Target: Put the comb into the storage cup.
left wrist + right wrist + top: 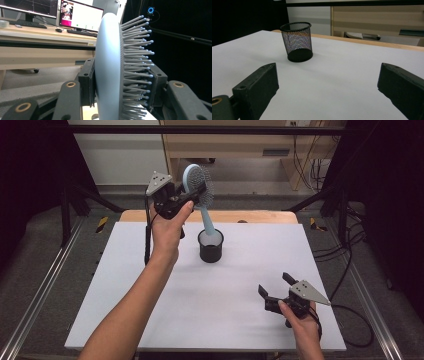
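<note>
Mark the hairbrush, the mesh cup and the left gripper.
hairbrush (199, 182): high view, on the bristle head.
mesh cup (297, 41): right gripper view, on the mesh wall.
left gripper (192, 196): high view, midway between its fingertips.

Pale-blue hairbrush (198, 182) tilted, handle above upright black mesh cup (210, 246).

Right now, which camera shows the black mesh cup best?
The right gripper view: the cup stands whole and unblocked, its mesh clear. The high view shows it smaller, with the brush handle over its rim. The left gripper view has the brush head up close.
</note>
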The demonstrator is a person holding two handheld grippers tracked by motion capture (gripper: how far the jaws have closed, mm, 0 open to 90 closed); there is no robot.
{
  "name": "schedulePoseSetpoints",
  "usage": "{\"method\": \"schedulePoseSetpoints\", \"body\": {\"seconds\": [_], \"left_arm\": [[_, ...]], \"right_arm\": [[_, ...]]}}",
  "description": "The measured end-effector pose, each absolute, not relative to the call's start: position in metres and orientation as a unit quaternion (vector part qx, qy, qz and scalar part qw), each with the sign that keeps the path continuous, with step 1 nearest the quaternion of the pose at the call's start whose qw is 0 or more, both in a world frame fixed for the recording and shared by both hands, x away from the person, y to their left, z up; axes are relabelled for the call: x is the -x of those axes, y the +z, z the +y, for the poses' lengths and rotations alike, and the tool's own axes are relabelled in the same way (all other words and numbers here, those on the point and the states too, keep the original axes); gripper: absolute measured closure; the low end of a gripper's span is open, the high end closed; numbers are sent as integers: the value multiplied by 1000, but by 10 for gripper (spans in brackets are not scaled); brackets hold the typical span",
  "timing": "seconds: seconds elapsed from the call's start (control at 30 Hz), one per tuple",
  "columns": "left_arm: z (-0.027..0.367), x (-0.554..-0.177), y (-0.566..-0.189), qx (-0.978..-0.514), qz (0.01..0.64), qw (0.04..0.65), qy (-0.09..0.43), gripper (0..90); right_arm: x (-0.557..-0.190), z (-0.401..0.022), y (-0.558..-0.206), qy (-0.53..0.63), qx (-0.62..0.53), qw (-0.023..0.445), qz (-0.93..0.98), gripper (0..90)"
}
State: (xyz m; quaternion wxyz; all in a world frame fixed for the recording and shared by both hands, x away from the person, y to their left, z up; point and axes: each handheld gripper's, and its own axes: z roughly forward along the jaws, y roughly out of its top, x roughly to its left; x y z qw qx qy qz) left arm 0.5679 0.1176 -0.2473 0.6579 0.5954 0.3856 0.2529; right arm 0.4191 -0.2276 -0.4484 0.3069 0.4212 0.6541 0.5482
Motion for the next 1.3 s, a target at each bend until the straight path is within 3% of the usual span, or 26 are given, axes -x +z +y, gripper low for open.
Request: {"method": "schedulePoseSetpoints", "body": {"seconds": [0.7,1.3], "left_arm": [[108,-585,-267,-591,403,637,289,513],[104,-589,-280,-592,406,637,283,512]], "right_arm": [[-419,-227,-448,543,-425,316,651,37],[-419,-228,-448,545,-426,316,650,36]]}}
